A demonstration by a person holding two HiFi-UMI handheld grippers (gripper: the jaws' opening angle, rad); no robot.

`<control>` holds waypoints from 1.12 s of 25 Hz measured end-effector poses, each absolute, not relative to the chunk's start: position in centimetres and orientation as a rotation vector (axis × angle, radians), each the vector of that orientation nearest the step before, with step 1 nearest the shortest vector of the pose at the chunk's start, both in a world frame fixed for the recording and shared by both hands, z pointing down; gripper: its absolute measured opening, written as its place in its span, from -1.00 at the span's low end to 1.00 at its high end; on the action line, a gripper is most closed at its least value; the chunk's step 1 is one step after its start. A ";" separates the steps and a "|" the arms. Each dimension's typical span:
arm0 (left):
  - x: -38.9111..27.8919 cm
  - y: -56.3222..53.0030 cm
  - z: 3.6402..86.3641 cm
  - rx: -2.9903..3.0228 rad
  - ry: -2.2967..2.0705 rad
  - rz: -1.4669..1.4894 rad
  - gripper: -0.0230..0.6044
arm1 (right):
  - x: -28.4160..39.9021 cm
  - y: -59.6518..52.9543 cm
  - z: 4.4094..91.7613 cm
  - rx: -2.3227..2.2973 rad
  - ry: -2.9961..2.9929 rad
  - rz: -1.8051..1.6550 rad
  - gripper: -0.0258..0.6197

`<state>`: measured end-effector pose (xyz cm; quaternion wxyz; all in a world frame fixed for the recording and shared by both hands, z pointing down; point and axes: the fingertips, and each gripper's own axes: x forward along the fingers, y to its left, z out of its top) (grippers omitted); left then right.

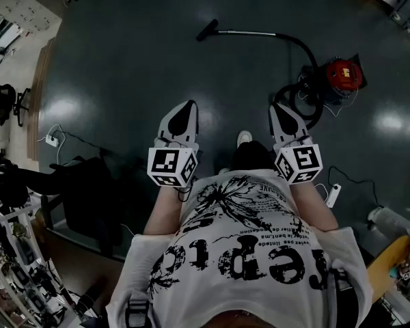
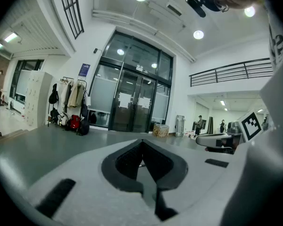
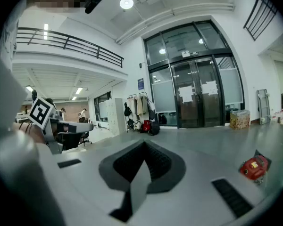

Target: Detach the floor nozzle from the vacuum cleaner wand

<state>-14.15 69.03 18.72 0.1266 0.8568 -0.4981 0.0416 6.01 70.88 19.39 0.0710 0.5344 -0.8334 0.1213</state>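
Lying well ahead, black floor nozzle [image 1: 206, 30] on slim silver wand [image 1: 249, 33]; left gripper [image 1: 186, 106], right gripper [image 1: 277, 109]: jaws together, empty

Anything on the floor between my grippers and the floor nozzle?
Nothing visible does. Bare floor separates the left gripper and right gripper from the floor nozzle; the hose and red canister lie right of that path.

Blk floor nozzle [image 1: 206, 30], on silver wand [image 1: 253, 33]
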 end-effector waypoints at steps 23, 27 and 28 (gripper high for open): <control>-6.4 26.9 21.6 2.417 -1.402 0.129 -0.92 | 13.9 25.0 22.8 1.551 -2.523 0.532 -0.92; -8.0 20.3 24.7 2.386 -1.391 0.206 -0.92 | 12.5 18.8 25.0 1.518 -2.494 0.512 -0.92; -8.4 18.4 25.4 2.375 -1.384 0.215 -0.92 | 12.2 17.1 25.6 1.523 -2.479 0.521 -0.92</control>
